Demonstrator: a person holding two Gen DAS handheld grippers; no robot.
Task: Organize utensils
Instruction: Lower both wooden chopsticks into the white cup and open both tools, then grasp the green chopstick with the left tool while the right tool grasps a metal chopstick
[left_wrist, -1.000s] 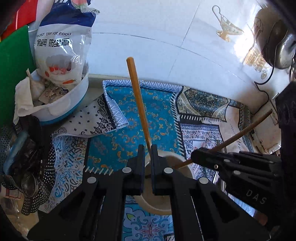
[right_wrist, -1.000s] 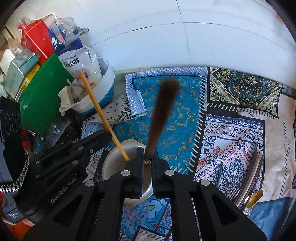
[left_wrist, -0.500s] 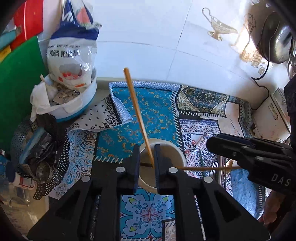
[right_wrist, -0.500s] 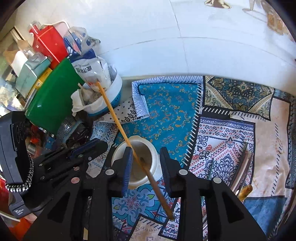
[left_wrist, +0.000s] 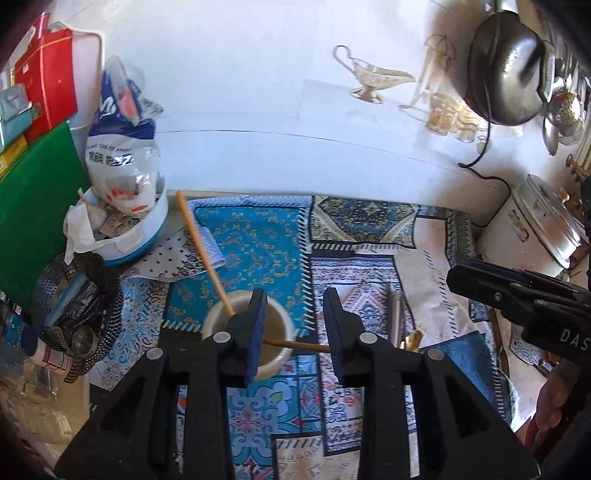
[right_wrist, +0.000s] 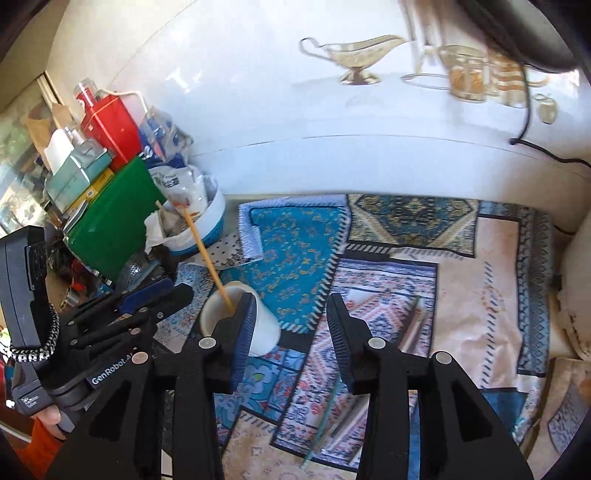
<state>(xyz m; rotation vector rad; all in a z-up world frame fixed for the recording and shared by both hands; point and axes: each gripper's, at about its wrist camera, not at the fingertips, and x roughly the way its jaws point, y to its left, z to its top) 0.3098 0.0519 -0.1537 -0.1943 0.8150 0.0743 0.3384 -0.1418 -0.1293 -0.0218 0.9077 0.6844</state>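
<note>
Released since a second ago: both chopsticks, light one leaning in white cup, dark one across its rim. Left tongs and right tongs spread wide, holding nothing. Cup stands on patterned cloth over surface.

Bright daylight washes out the white wall to glare. Fisheye bending curves everything towards the dark vignetted corners. Above the wall, the hanging pan blurs in the right wrist view.

Home kitchen: hanging pot, tiled wall.
</note>
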